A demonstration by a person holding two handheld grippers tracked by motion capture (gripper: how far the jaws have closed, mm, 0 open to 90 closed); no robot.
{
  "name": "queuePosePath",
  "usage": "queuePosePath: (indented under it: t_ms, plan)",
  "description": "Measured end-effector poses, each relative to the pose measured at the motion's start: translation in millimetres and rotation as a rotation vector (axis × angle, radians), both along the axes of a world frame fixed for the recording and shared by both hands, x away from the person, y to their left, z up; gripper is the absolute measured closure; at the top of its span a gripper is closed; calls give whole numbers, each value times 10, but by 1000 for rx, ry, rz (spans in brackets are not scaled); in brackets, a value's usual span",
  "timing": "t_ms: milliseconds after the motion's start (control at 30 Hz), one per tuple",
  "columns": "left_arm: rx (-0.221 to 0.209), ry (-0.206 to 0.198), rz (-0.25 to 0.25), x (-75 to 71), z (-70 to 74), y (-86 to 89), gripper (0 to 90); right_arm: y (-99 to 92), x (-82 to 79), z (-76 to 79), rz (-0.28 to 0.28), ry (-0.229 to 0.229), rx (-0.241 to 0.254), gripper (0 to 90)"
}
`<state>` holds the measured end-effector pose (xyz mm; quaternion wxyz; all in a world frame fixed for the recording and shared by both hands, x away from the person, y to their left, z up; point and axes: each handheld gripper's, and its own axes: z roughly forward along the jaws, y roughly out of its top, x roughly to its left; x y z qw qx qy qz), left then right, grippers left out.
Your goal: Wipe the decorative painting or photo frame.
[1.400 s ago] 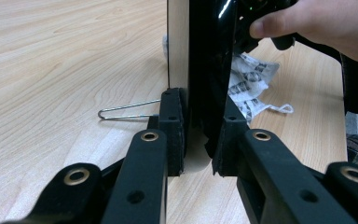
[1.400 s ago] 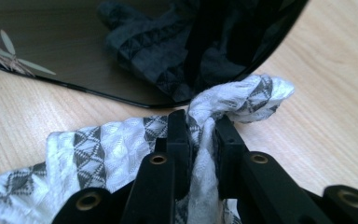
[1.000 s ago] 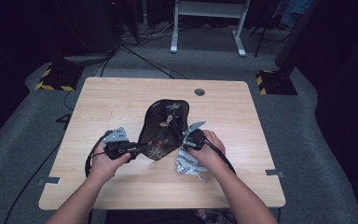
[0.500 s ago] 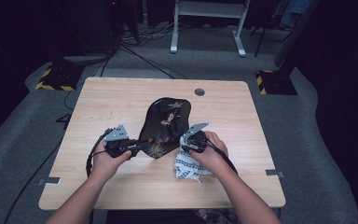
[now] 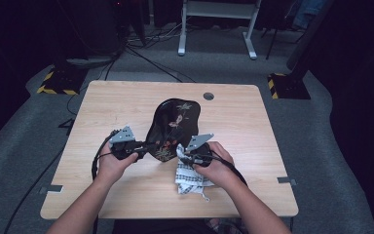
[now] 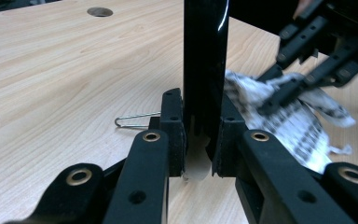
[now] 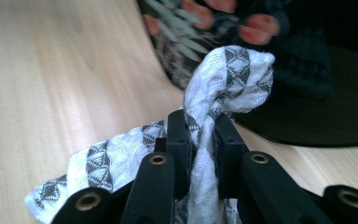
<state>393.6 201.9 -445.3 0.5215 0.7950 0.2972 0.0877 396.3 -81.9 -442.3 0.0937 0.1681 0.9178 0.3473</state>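
A black lacquered tray (image 5: pixel 173 124) painted with flowers lies on the wooden table (image 5: pixel 102 102), its near edge lifted. My left gripper (image 5: pixel 143 146) is shut on that near rim; in the left gripper view the rim (image 6: pixel 204 60) stands edge-on between the jaws of my left gripper (image 6: pixel 196 133). My right gripper (image 5: pixel 185 158) is shut on a white cloth with a dark pattern (image 5: pixel 190 176), which hangs to the table just right of the tray's near end. In the right gripper view my right gripper (image 7: pixel 205 135) pinches a bunch of the cloth (image 7: pixel 230 81) beside the tray (image 7: pixel 326 116).
A round cable hole (image 5: pixel 208 96) sits near the table's far edge. A bent wire clip (image 6: pixel 133 120) lies on the wood beside the left jaws. Cables (image 5: pixel 95 163) trail from the grippers over the near table. Beyond the table is grey carpet and a white stand (image 5: pixel 216 9).
My right gripper has lifted with the cloth and shifted along the tray's near edge. The left gripper keeps its hold on the tray rim in the same place.
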Motion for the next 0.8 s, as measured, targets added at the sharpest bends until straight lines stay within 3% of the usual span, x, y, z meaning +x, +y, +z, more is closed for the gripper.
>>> queuePosePath:
  t_ms: [200, 500, 633, 800]
  plan:
    - [-6, 9, -6, 12, -1, -2, 784, 163, -88, -33, 93, -15, 8, 799]
    - [0, 4, -10, 3, 0, -2, 784, 451, -160, -199, 207, 18, -5, 788]
    - [4, -1, -13, 5, -2, 5, 783, 504, -164, -265, 223, 34, -9, 739]
    - [-16, 9, -11, -4, -2, 0, 778, 450, -158, -256, 171, 27, 56, 566]
